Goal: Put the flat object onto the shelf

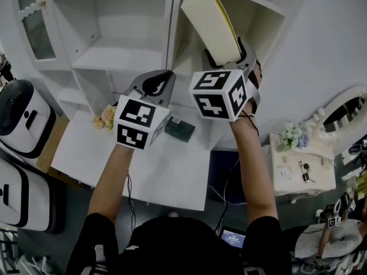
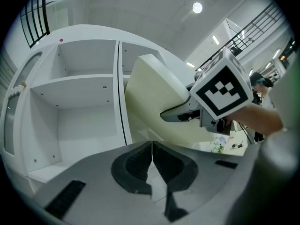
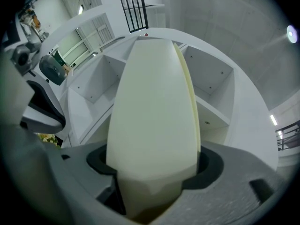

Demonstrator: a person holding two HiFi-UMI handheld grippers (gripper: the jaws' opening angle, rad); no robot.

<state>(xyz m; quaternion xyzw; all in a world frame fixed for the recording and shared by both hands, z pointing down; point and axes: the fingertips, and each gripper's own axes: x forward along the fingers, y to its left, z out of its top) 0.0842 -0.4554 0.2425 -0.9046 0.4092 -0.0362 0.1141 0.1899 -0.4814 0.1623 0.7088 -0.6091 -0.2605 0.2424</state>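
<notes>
Head view: right gripper (image 1: pixel 229 59) jaws grip the flat object (image 1: pixel 209 22), tilted inside the shelf (image 1: pixel 114 59), not yet released; left gripper (image 1: pixel 156 82) jaws closed, empty.

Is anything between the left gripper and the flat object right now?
Nothing. The left gripper view shows bare air from the shut left gripper up to the flat object; only the shelf stands behind.
</notes>
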